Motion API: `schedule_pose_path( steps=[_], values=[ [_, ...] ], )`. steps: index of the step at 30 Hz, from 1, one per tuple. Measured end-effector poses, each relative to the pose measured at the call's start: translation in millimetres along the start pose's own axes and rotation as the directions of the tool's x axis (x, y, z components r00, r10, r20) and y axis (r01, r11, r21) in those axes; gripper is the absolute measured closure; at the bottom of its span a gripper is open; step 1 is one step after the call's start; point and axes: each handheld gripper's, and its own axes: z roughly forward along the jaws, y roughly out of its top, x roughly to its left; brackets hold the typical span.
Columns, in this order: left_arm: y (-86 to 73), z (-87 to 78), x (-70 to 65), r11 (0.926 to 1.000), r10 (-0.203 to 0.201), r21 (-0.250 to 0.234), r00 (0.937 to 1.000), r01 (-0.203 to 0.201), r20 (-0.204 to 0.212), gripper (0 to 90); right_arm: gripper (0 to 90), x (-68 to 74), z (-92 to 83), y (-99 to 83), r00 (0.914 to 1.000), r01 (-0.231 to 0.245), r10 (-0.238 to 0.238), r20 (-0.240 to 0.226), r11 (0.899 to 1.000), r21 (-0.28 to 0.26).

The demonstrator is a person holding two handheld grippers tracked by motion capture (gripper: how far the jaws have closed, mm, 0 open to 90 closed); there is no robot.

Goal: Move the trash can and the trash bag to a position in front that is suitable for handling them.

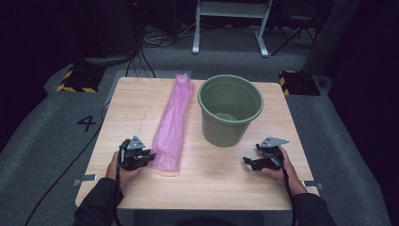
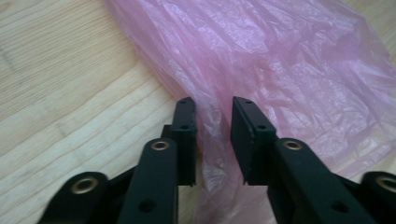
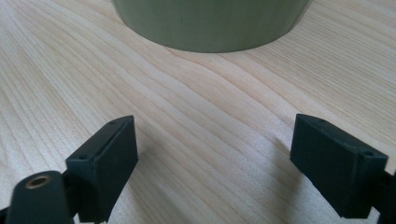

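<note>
Left gripper view: the pink plastic bag (image 2: pixel 280 70) is straddled by the left gripper (image 2: pixel 214 122), jaws narrowed but not yet pinching; the right gripper (image 3: pixel 212 154) is held spread wide.

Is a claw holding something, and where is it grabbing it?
The left claw has the near edge of the pink plastic bag between its jaws, not yet pinched. The right claw holds nothing.

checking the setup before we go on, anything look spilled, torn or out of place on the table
Nothing stands out. The green bucket stands upright on the table, and the pink plastic bag lies flat in a long strip beside it, crinkled but showing no tear. The left tongs straddle a fold at its near end; the right tongs are open over bare wood.
</note>
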Motion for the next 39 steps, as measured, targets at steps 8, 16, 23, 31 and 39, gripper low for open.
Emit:
schedule_pose_path(
  steps=[8,16,23,31,39],
  values=[
    [6.6,9.7,-23.7,0.9986,0.052,-0.007,0.9983,-0.052,0.027,82.5,14.9,0.0,0.0,0.0,1.0000,0.000,0.000,-0.001,1.000,0.000],
    [19.9,26.1,-56.7,0.9926,0.122,-0.014,0.9884,-0.121,0.091,82.3,14.9,0.5,-0.1,-0.2,1.0000,-0.003,0.003,0.003,1.000,-0.001],
    [31.4,40.2,-82.3,0.9852,0.172,-0.024,0.9767,-0.170,0.129,80.7,14.9,0.6,-0.6,-0.3,1.0000,-0.004,0.004,0.003,1.000,0.002],
    [42.2,53.8,-110.3,0.9779,0.209,-0.035,0.9615,-0.206,0.178,78.8,15.5,1.1,-1.4,-0.1,1.0000,-0.006,0.005,0.007,1.000,0.008],
    [52.3,61.6,-133.7,0.9580,0.286,-0.049,0.9331,-0.283,0.218,43.9,19.0,3.9,-4.5,1.0,1.0000,0.008,-0.008,-0.005,1.000,0.004]
  ],
)
